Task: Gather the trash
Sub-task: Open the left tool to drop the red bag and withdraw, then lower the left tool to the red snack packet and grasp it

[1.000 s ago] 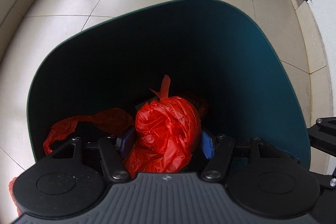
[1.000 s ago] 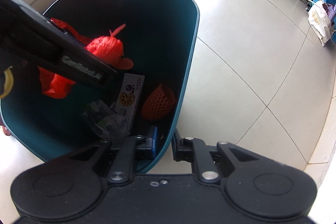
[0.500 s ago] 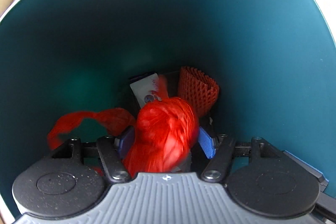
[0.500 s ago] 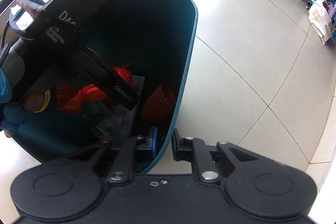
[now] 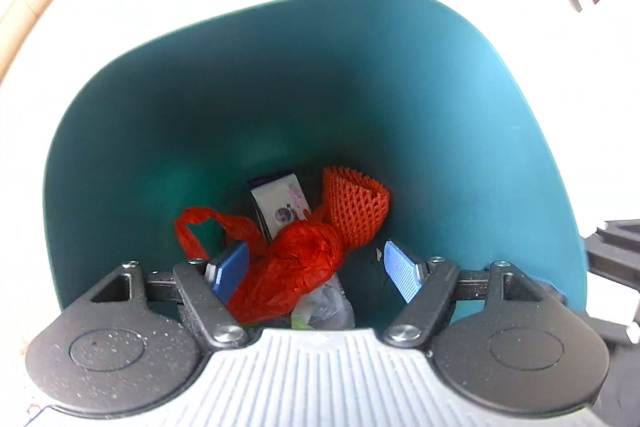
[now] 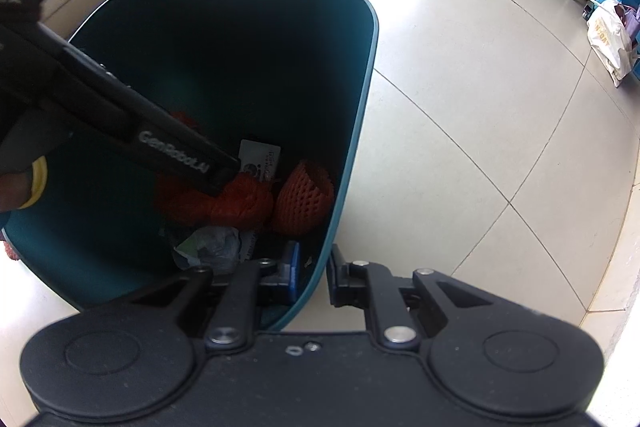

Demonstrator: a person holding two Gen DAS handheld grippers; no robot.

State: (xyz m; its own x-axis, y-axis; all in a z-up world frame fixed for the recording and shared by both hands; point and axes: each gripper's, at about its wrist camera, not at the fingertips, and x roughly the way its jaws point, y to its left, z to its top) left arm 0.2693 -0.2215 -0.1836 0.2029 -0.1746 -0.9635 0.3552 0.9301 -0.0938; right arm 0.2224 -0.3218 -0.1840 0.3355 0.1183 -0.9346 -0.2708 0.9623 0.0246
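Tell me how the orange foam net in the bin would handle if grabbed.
The orange foam net looks light and squashy: its open mesh would probably collapse under the pads. Its curled shape, leaning on the bin wall, suggests it springs back and may snag.

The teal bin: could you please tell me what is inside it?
Inside the teal bin lie a knotted red plastic bag, an orange foam net, a white carton and crumpled clear plastic. The bag covers whatever lies underneath.

Pale tiled floor (image 6: 480,107), bright daylight, bg clutter.
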